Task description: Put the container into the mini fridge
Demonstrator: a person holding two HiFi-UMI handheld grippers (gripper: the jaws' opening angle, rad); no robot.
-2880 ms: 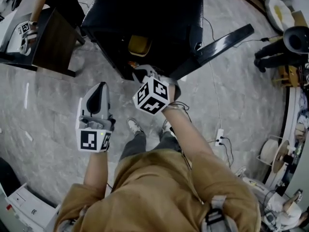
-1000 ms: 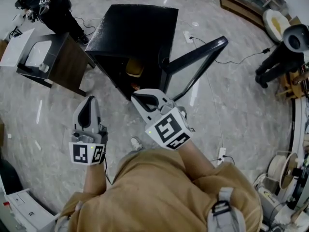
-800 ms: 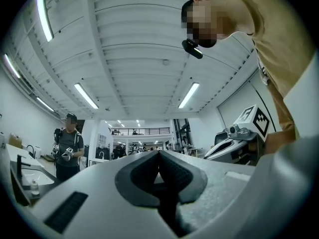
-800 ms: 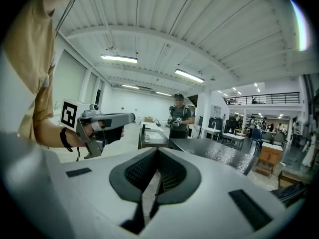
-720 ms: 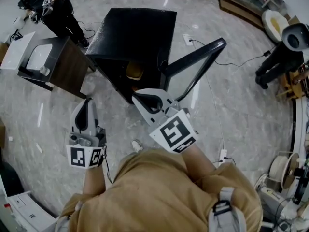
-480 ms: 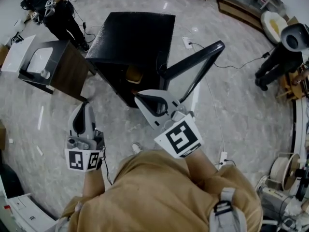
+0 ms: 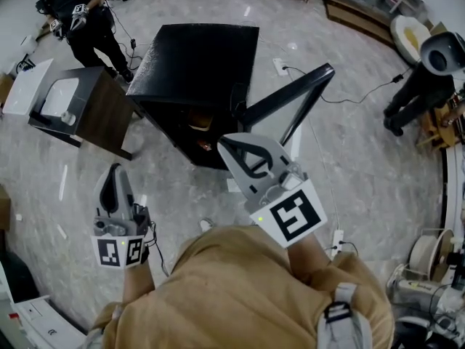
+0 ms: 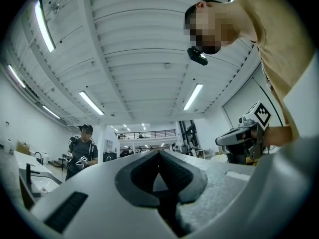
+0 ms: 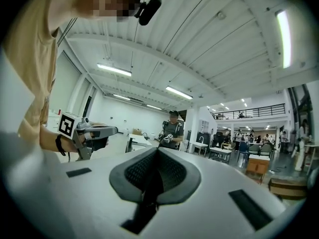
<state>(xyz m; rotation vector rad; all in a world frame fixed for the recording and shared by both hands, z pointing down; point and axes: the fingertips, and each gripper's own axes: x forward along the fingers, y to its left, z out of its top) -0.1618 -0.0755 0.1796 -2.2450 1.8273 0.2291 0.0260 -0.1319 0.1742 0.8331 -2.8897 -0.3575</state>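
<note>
The black mini fridge [image 7: 196,57] stands on the marble floor with its door [image 7: 287,100] swung open to the right. A yellowish container [image 7: 197,125] shows dimly inside the dark compartment. My right gripper [image 7: 231,142] is held up in front of the fridge opening, shut and empty. My left gripper [image 7: 112,171] hangs lower left, well clear of the fridge, shut with nothing in it. In the left gripper view the left gripper [image 8: 159,154] points up at the ceiling. The right gripper view shows the right gripper [image 9: 158,151] aimed across the hall.
A dark side table with a white top [image 7: 69,104] stands left of the fridge, and a person [image 7: 76,9] is behind it. A cable and power strip [image 7: 336,237] lie on the floor at right. Black equipment [image 7: 432,60] stands far right.
Both grippers have drawn back from the fridge toward my body, the right one rising closer to the camera. The fridge now sits farther off in view.
</note>
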